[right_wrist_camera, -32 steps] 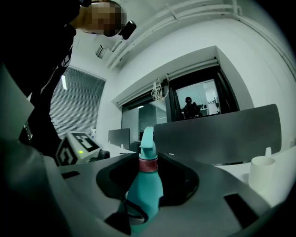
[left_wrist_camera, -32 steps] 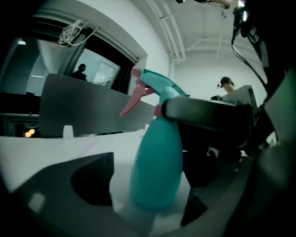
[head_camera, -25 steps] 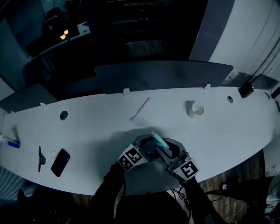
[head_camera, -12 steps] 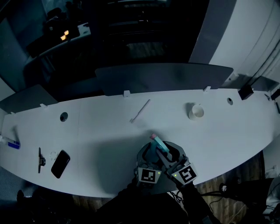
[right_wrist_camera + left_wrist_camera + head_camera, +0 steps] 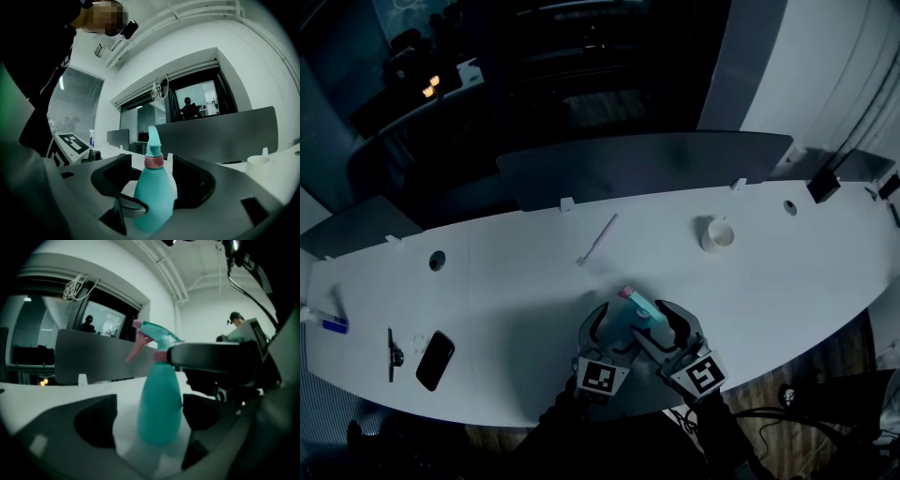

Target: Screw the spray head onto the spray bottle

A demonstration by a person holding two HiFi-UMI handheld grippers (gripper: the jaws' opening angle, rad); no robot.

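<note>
- Left gripper: fingers apart, just been opening. Spray bottle between them, gap each side, no squeeze.
- Right gripper: fingers apart too, just been opening. Same bottle between, sides close, not pinched.
- Bottle stands straight up on tabletop, near front edge.
- Spray head sits on top, pink ring at neck.
- Bottle looks light, smooth, maybe slippery. Thin plastic, likely dents if squeezed hard, tips easy.
- Best hold: one gripper round fat belly, other on pink ring for turning.
- Farther back: white stick, cup.

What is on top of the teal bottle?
A teal spray head with a pink trigger and pink collar sits on the bottle. The collar covers the neck, hiding its threads.
</note>
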